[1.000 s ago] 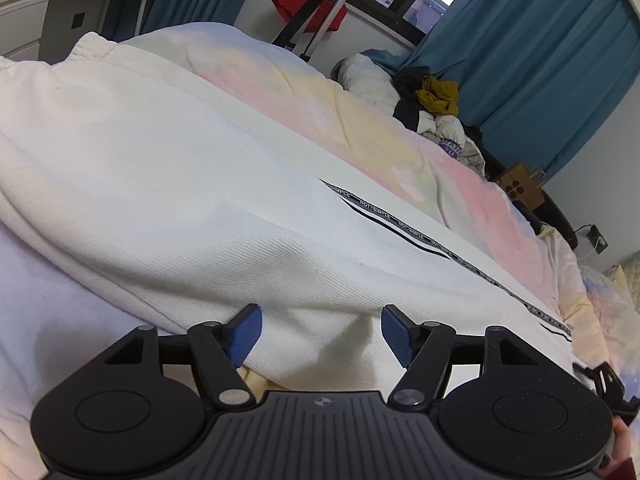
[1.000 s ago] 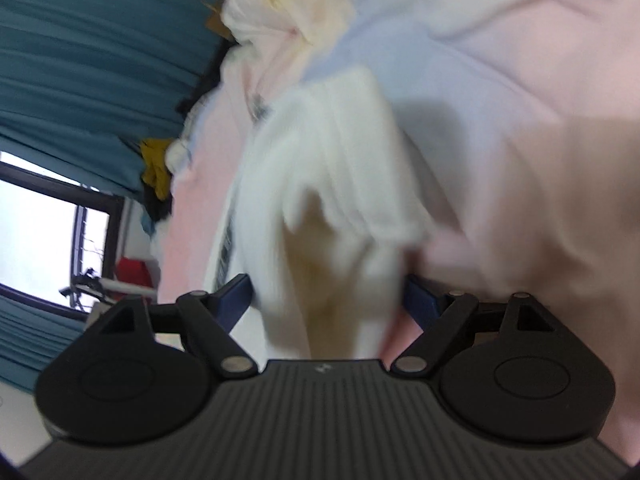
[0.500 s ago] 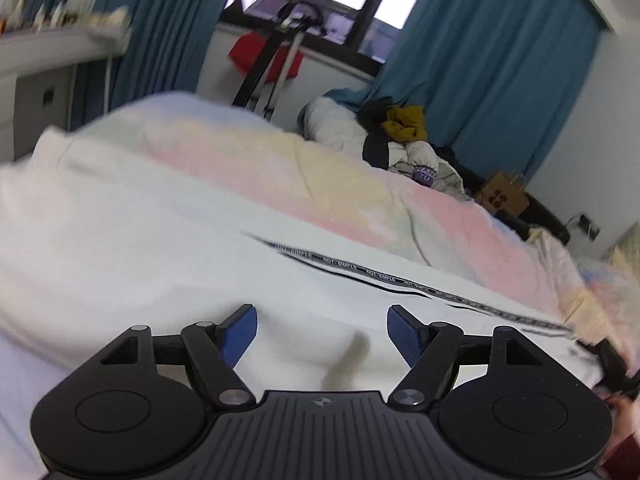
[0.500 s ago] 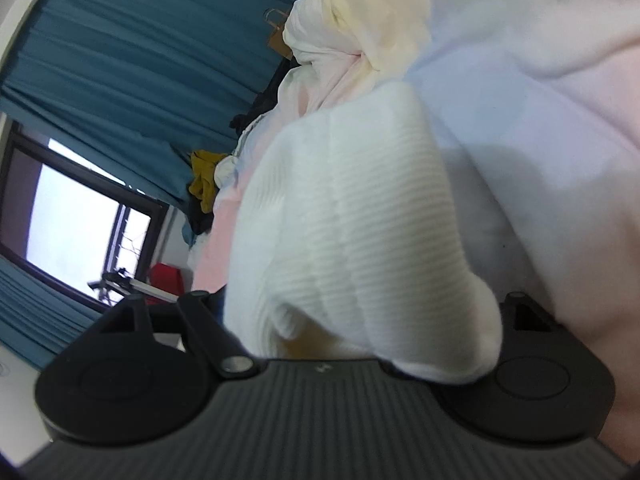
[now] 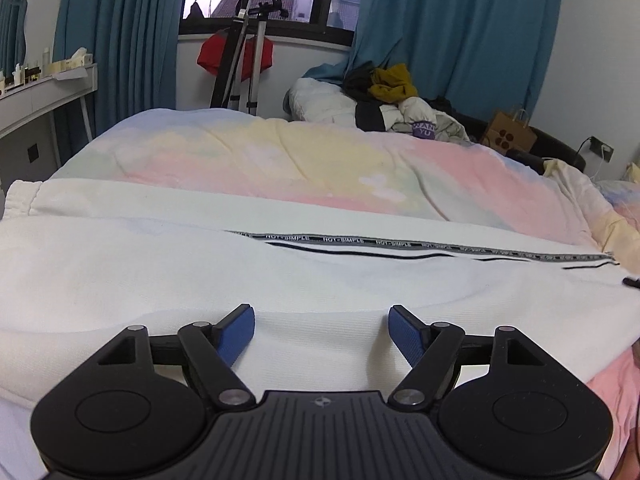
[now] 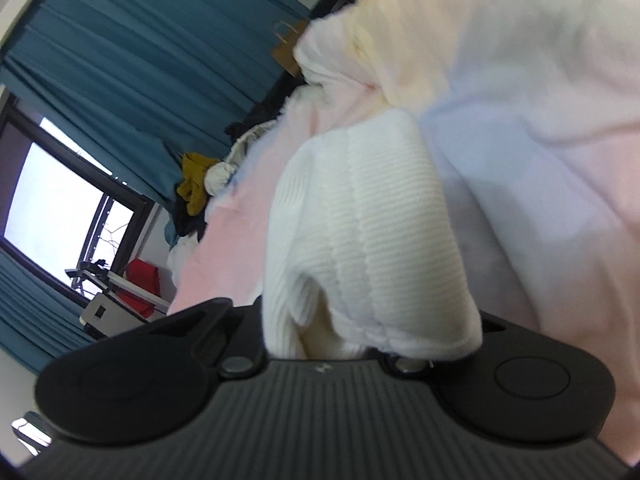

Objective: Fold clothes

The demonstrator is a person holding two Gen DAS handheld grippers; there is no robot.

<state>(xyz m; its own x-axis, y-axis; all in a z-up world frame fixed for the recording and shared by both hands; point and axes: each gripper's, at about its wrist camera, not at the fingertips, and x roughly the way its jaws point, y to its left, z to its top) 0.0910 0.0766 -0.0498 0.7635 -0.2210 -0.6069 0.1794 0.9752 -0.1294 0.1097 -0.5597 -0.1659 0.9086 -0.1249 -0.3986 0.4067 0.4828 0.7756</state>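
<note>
Your left gripper point(image 5: 322, 330) sits at the bottom centre of its frame with its blue pads point(image 5: 236, 334) spread wide and nothing between them; it is released, hovering low over the near edge of the cream trousers point(image 5: 200, 272). That garment lies stretched flat across the middle of the left view, elastic waistband at the far left edge, a lettered stripe point(image 5: 400, 243) running rightward toward the frame's right side. Spread like this, the cloth is ready for a lengthwise or end-to-end fold, which is likely why you keep this hand free near the hem.

Your right gripper point(image 6: 360, 344) is another matter. A ribbed cream cuff point(image 6: 372, 248) drapes over the centre of its frame and hides both fingers, so you cannot tell from this view whether they are clenched on it. The cloth bunches right at the finger line, so a grasp seems probable, but that is only a judgement.

Beyond the trousers, the pastel duvet point(image 5: 320, 152) fills the upper middle of the left frame and the right side of the right frame. It gives a soft, broad surface, though its rumples may carry creases into the fold. A pile of clothes point(image 5: 388, 100) waits at the upper centre right, below the teal curtains point(image 5: 460, 28).
</note>
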